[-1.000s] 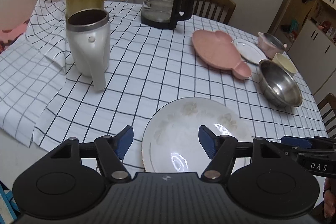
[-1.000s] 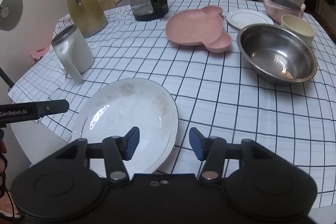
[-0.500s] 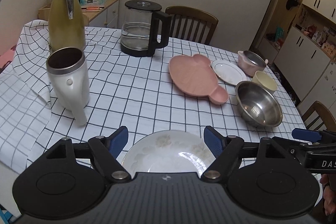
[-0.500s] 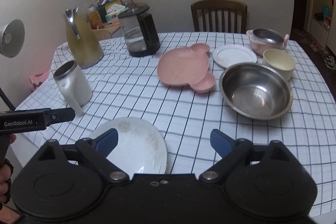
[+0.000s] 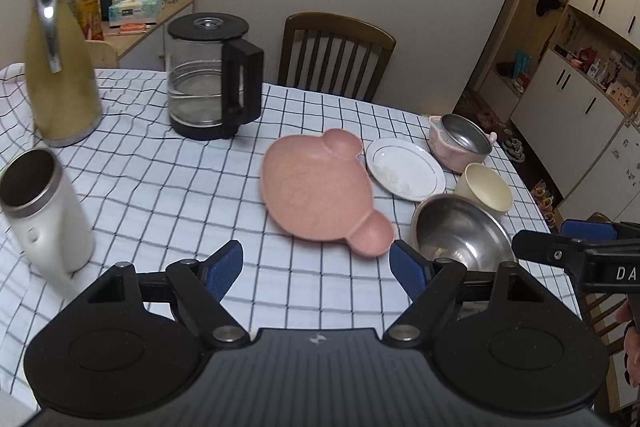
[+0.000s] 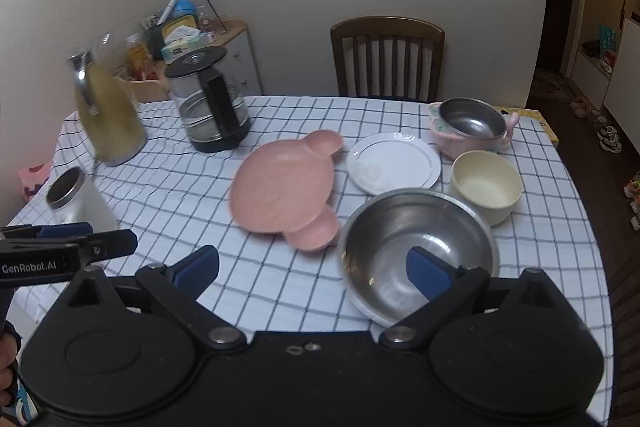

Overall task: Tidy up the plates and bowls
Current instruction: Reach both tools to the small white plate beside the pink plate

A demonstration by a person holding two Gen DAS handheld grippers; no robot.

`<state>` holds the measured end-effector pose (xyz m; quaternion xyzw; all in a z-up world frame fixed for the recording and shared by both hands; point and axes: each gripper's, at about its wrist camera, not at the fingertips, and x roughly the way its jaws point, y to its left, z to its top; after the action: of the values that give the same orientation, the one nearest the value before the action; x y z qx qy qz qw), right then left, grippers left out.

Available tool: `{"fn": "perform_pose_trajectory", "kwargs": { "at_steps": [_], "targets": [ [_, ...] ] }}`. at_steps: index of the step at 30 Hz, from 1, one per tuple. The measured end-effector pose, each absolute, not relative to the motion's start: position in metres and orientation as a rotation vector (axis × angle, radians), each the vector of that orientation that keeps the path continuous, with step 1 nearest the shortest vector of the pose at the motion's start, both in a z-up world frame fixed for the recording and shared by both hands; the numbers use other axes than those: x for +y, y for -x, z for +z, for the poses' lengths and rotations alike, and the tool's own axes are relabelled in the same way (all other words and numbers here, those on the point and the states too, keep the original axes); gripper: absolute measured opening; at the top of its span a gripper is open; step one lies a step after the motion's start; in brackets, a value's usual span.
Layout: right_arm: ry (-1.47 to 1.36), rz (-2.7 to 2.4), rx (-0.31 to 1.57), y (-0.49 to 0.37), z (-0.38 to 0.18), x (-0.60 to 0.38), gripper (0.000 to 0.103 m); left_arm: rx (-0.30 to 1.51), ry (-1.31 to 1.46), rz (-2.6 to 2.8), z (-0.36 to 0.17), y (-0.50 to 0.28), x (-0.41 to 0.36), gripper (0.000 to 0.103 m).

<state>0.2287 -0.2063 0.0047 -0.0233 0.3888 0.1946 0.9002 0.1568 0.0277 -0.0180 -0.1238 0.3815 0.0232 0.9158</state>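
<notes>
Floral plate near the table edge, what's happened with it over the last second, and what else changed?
Both tongs pulled back and up, jaws spreading wider; the floral plate has dropped out of both views. Left tongs and right tongs hold nothing. The pink plate, steel bowl and kettle stayed put.

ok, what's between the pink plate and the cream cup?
In the right wrist view, the small white plate sits between the pink plate and the cream cup.

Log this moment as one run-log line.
left tool: open, empty | right tool: open, empty, over steel bowl | pink plate, white plate, cream bowl: untouched
</notes>
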Motion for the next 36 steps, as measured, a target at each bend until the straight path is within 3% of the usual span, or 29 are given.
{"fn": "perform_pose_trajectory", "kwargs": {
  "at_steps": [10, 13, 21, 36],
  "targets": [
    [0.054, 0.352, 0.852, -0.359, 0.004, -0.240, 0.101, 0.802, 0.281, 0.062, -0.019, -0.272, 0.002, 0.082],
    [0.024, 0.348, 0.903, -0.401, -0.006, -0.247, 0.101, 0.818, 0.281, 0.082, -0.026, -0.306, -0.004, 0.103],
    [-0.022, 0.322, 0.997, -0.479, -0.044, -0.250, 0.098, 0.867, 0.221, 0.093, -0.050, -0.375, -0.021, 0.103],
    [-0.070, 0.366, 1.202, -0.548, -0.099, -0.241, 0.074, 0.975, 0.230, 0.115, -0.103, -0.428, -0.030, 0.103]
  ]
}}
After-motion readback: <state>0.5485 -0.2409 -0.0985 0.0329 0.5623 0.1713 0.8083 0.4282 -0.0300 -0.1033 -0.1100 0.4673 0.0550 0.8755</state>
